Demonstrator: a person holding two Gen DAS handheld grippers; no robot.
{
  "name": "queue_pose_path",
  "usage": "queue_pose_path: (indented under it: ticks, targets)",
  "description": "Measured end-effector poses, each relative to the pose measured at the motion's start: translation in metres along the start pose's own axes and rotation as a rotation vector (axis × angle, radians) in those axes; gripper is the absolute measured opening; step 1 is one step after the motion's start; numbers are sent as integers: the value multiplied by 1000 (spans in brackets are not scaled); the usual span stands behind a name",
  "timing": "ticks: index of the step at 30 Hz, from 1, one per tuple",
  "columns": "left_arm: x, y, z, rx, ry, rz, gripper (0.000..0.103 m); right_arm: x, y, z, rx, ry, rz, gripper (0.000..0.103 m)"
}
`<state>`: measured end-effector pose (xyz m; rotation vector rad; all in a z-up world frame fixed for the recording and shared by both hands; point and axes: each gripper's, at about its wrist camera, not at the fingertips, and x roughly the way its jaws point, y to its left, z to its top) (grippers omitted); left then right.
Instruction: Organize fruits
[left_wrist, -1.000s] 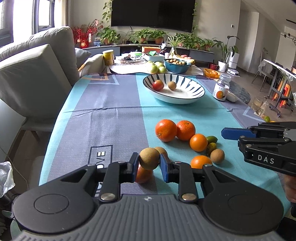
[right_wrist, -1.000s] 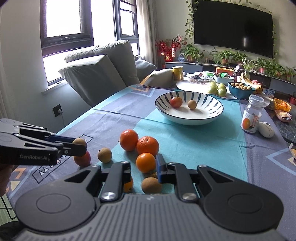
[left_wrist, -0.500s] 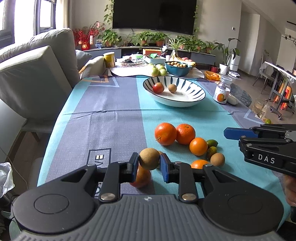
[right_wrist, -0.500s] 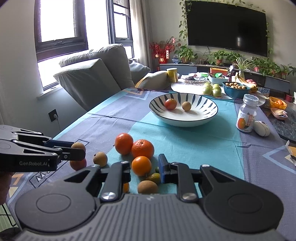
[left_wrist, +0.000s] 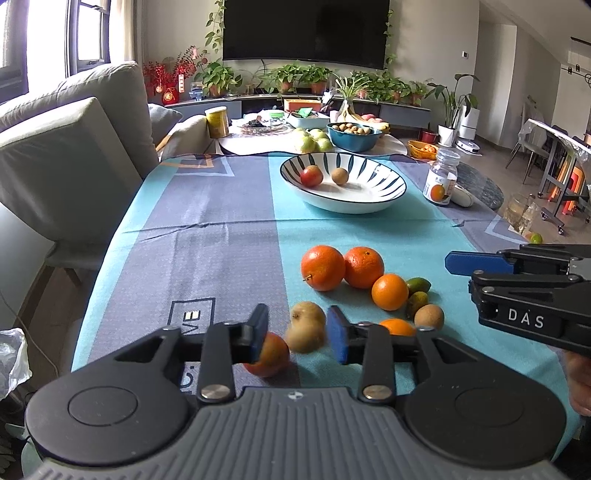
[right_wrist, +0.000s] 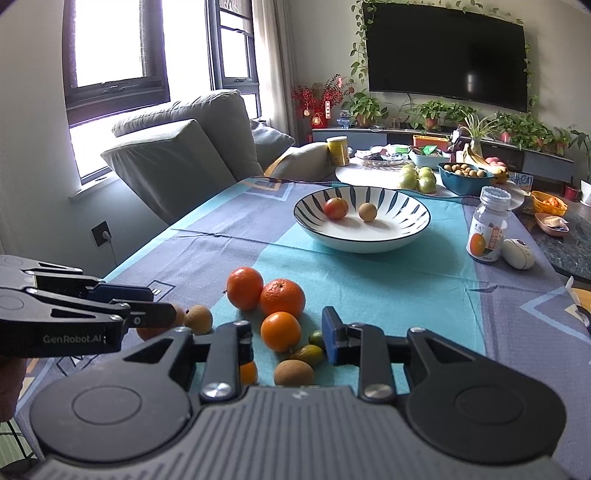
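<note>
Left wrist view: the left gripper (left_wrist: 297, 328) is seen with fingers spread — a tan-brown round fruit (left_wrist: 306, 336), motion-blurred, sits between the blue pads, touching neither. A second tan fruit (left_wrist: 308, 313) lies just behind it, a reddish-orange fruit (left_wrist: 271, 356) partly hidden under the left finger. Three oranges (left_wrist: 322, 267) are clustered on the teal cloth of the surface (left_wrist: 207, 229), two small green fruits (left_wrist: 418, 285) and another tan one (left_wrist: 429, 316) beside them.

Right gripper (right_wrist: 287, 338) — fingers released, nothing grasped; it is held above the smallest orange (right_wrist: 280, 331) and a brown fruit (right_wrist: 294, 373).

Writing: "DAS" is read on the right gripper's side, "GenRobot.AI" on the left gripper's side in the right wrist view; "VE" is printed on the cloth.

Containers: the striped white bowl (right_wrist: 399, 236) holds one red fruit (right_wrist: 336, 208) and one tan fruit (right_wrist: 367, 212). A white-capped bottle (right_wrist: 488, 229) with an orange pictured on its label stands right of the bowl. A blue bowl (right_wrist: 466, 179) of small brown fruits sits farther back.
</note>
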<state>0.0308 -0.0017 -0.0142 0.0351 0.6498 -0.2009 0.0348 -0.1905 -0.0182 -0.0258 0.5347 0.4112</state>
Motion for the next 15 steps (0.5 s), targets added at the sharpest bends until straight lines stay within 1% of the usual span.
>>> queue_pose_path:
  ticks: [2, 5, 7, 12, 15]
  targets:
    - [0, -1, 0, 5, -7, 10, 39, 0, 0, 0, 2, -2, -2, 0]
    - [0, -4, 1, 14, -16, 43, 53, 0, -1, 0, 6, -2, -8, 0]
    - [0, -5, 1, 23, -22, 57, 53, 0, -2, -1, 9, -2, -12, 0]
    - [0, -6, 2, 26, -22, 50, 53, -1, -3, -1, 17, -3, -21, 0]
    - [2, -5, 4, 14, -10, 54, 53, -1, -3, -1, 16, -6, -23, 3]
